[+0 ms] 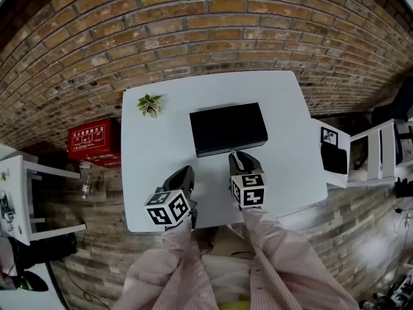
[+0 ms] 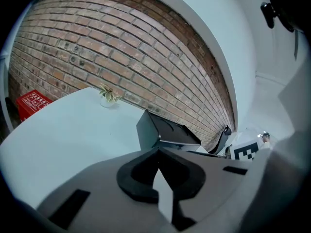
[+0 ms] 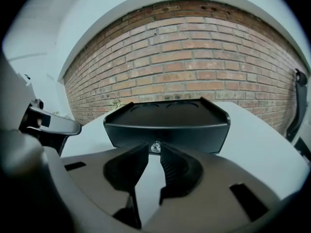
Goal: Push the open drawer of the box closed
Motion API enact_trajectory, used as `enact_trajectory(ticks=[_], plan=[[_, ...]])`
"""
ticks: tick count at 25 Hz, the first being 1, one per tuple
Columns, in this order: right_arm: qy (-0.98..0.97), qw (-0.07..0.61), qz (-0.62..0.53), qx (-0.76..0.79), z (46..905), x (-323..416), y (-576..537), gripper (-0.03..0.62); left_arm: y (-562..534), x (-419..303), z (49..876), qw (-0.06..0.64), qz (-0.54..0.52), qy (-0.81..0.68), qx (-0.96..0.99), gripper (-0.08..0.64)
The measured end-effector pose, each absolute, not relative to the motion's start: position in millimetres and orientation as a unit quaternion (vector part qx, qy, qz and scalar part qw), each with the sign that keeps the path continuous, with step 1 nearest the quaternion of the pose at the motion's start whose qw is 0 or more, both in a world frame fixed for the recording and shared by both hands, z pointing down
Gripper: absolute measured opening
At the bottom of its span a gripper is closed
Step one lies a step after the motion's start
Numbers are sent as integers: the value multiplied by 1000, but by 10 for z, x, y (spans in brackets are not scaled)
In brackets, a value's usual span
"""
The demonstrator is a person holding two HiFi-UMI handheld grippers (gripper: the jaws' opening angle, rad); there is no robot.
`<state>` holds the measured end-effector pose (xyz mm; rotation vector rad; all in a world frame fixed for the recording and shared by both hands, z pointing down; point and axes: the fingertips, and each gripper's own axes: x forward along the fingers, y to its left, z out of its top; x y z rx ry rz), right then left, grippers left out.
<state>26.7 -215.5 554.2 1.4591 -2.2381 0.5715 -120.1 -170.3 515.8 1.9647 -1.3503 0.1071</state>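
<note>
Box [image 1: 227, 126]: black and flat-topped. It lies on the white worktop [image 1: 290, 147], towards the far edge, with its long front turned to the person.
Drawer front [image 3: 194, 136]: the dark panel on the near side of the box, under the rimmed top. No view shows how far it stands out from the box.
Knob [image 3: 155, 147]: small and silvery, at the middle of the drawer front.
Right gripper [image 1: 235, 157]: at the near side of the box, right of centre, with its tip at the front panel. In the right gripper view its jaws [image 3: 155, 152] are slightly parted and clenched on the knob, one ribbed tip on each side of it.
Left gripper [image 1: 186, 173]: nearer the person than the box and off its left front corner, clear of it. In the left gripper view its jaws [image 2: 158, 154] are clenched tip to tip with nothing between them.
Plant [image 1: 150, 104]: a small green sprig on the worktop, left of the box and well apart from it.
Red case [image 1: 95, 139]: on the floor beyond the worktop's left edge, far left of the box.
Brick wall [image 1: 206, 24]: behind the box, past the far edge of the worktop.
Sleeves [image 1: 284, 263]: pale and striped, behind both grippers on the side away from the box.
</note>
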Motion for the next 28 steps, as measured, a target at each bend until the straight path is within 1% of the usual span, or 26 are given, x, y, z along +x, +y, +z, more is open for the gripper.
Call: enact_trajectory(ticks=[7, 9, 14, 28], plan=[[-815, 188, 176, 519, 5291, 360, -2050, 78, -1589, -1134, 4913, 323, 31, -505, 800, -6], [-820, 182, 163, 518, 5189, 388, -2013, 28, -1545, -1140, 4828, 309, 29, -505, 806, -6], [-831, 161, 143, 513, 4945, 455, -1919, 3, -1463, -1161, 4606, 273, 23, -505, 819, -6], [-873, 52, 117, 471, 4069, 407, -1619, 3, -1312, -1344, 3959, 184, -5, -531, 827, -6]])
